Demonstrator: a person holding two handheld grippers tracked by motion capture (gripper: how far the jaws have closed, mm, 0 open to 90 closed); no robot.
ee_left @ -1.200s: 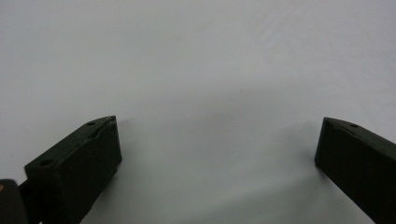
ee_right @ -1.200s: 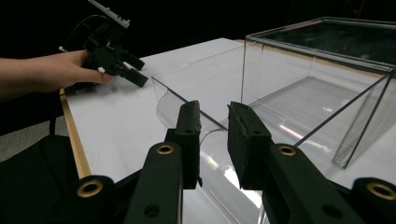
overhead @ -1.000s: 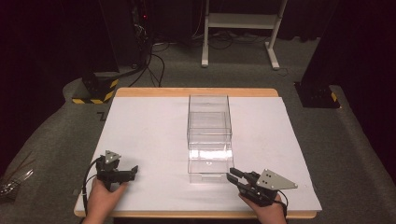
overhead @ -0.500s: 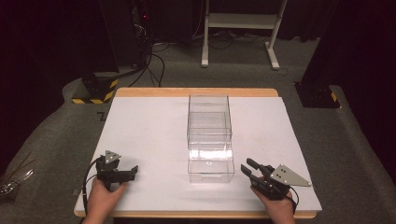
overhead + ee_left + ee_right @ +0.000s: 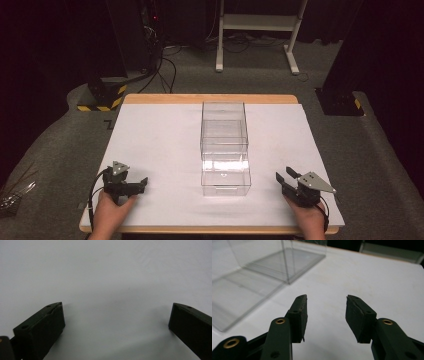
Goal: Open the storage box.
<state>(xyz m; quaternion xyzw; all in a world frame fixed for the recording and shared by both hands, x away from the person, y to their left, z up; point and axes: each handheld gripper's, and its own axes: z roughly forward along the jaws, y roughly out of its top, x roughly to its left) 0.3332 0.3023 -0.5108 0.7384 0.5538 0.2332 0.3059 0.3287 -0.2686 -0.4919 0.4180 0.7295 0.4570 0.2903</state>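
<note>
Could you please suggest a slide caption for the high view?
Both open grippers, left gripper and right gripper, flank a clear drawer box on the white table.

Lighting and picture quality: bright table, dark surround.

White table (image 5: 165,150) evenly lit from above; room beyond it falls to near black. Clear box (image 5: 225,150) at the table's middle shows a pale glare patch on its near part. Soft shadows under the left gripper (image 5: 116,322) jaws. Right gripper (image 5: 326,315) jaws sharp; box behind them soft, slightly blurred.

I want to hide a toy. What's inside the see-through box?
Nothing shows inside the clear box. Through its walls you see just the white table cover underneath. It is see-through, so nothing looks covered up.
</note>
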